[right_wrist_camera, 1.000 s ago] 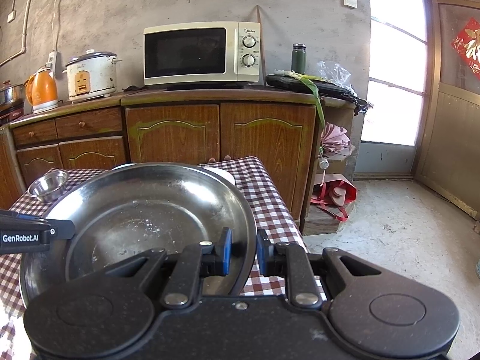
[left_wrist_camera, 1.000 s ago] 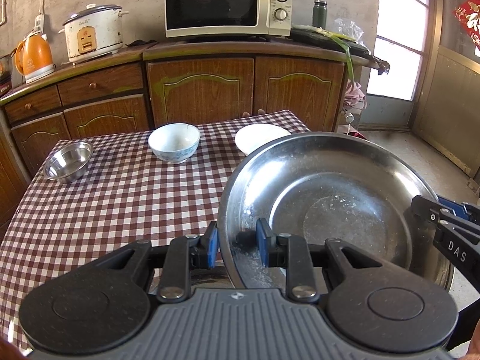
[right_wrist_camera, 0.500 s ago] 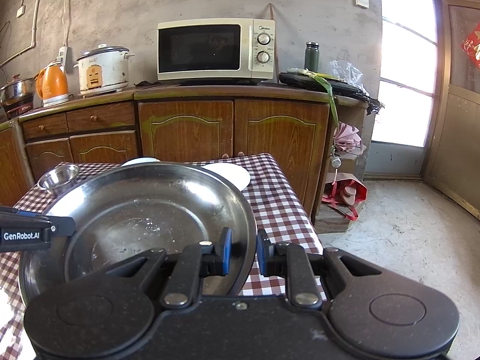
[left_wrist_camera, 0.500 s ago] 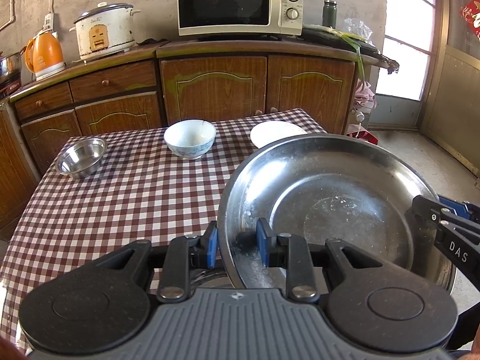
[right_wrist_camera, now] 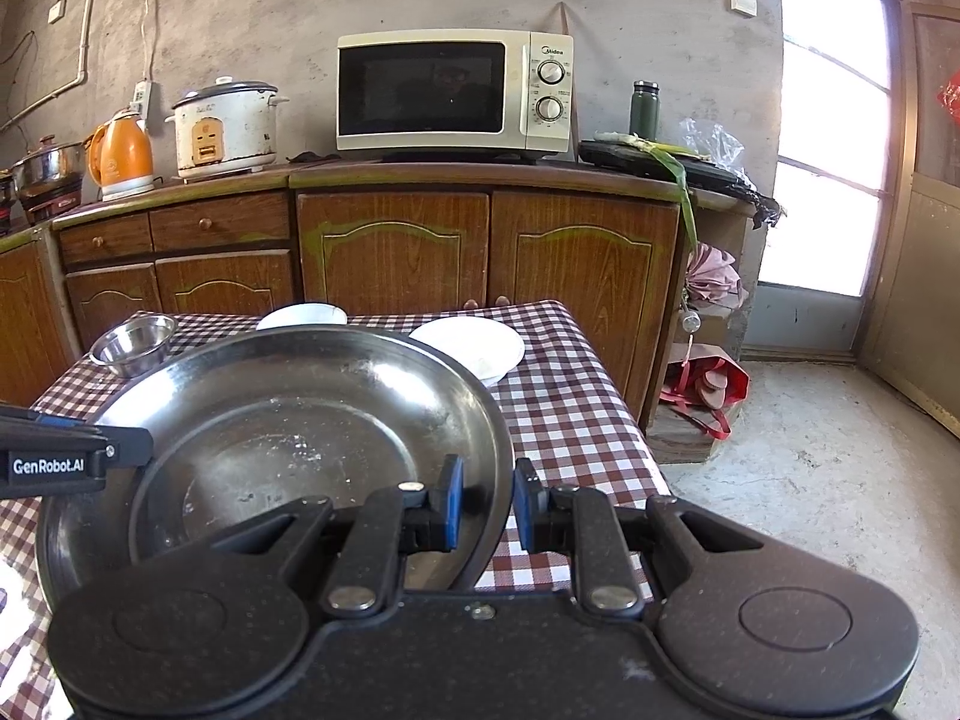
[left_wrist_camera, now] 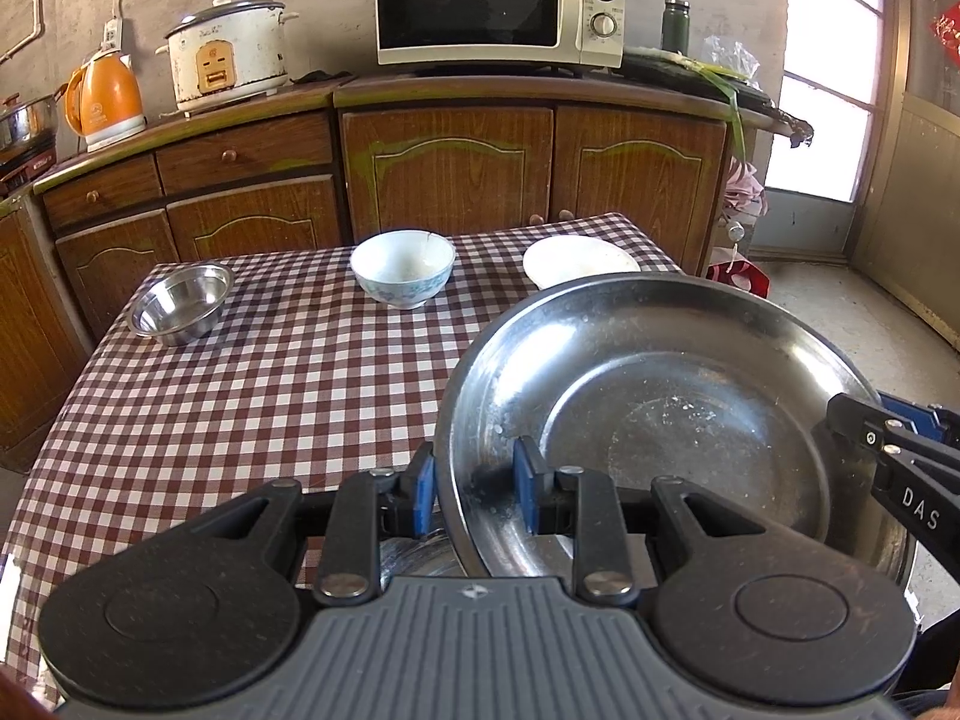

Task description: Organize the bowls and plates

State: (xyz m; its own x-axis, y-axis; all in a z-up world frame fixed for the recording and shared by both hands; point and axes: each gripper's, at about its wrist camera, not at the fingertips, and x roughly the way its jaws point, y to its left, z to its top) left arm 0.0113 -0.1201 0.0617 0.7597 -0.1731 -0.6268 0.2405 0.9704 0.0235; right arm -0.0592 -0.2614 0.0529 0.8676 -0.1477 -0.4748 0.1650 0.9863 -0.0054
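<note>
Large stainless steel pan [left_wrist_camera: 672, 420] held tilted above the near right part of the checkered tablecloth [left_wrist_camera: 252, 396]. Left gripper [left_wrist_camera: 471, 483] clamped tight on the pan's near-left rim; right gripper [right_wrist_camera: 485, 501] likewise pinched on the opposite rim. Beyond the pan: white plate [left_wrist_camera: 579, 261] just behind it, blue-patterned ceramic bowl [left_wrist_camera: 402, 267] further left, small steel bowl [left_wrist_camera: 180, 303] at the far left. Microwave [left_wrist_camera: 498, 3] on the counter behind the pan.
</note>
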